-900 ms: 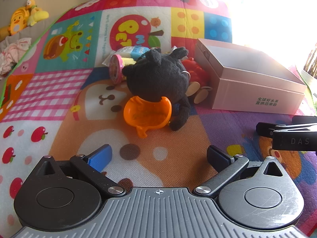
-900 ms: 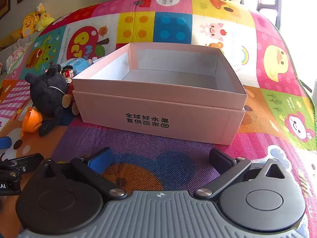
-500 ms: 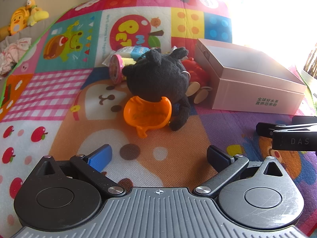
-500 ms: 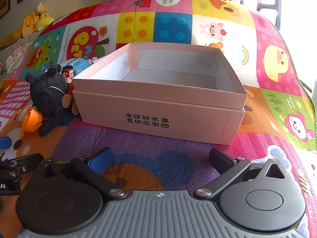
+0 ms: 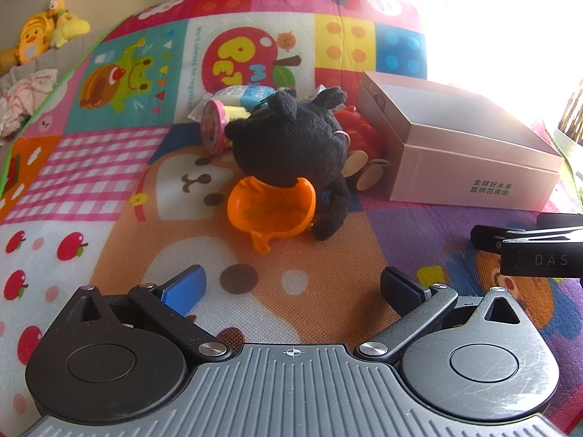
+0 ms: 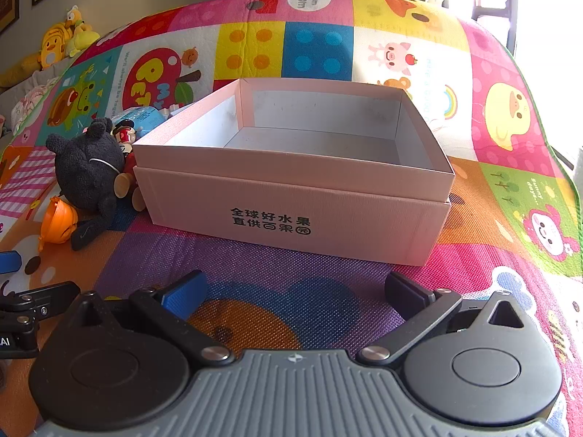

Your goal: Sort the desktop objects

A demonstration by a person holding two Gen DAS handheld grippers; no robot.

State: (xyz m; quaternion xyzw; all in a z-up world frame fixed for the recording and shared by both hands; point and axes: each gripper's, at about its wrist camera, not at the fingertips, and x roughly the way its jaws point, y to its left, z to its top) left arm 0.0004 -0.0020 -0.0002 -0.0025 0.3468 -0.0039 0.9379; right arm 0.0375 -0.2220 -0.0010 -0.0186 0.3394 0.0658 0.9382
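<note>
Now | my left gripper (image 5: 291,286) spread wide, nothing held | my right gripper (image 6: 293,291) likewise spread, nothing held | black plush (image 5: 291,144) at left view's 12 o'clock, touching orange bowl (image 5: 271,205) | pink box (image 6: 291,167) at right view's 12 o'clock, on play mat (image 6: 255,258)

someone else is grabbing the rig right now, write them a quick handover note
Left gripper: open, holding nothing, low over the play mat, facing the toy pile.
Right gripper: open, holding nothing, facing the pink box.
Box: open, nothing visible inside.
Toys, all on the mat left of the box: black plush lying partly on the orange bowl; red toy with wooden wheels between the plush and the box; pink-lidded round container and blue-and-white packet behind.
Done: nothing sorted yet.
Left: everything. The orange bowl is nearest the left gripper, so probably start there.
</note>
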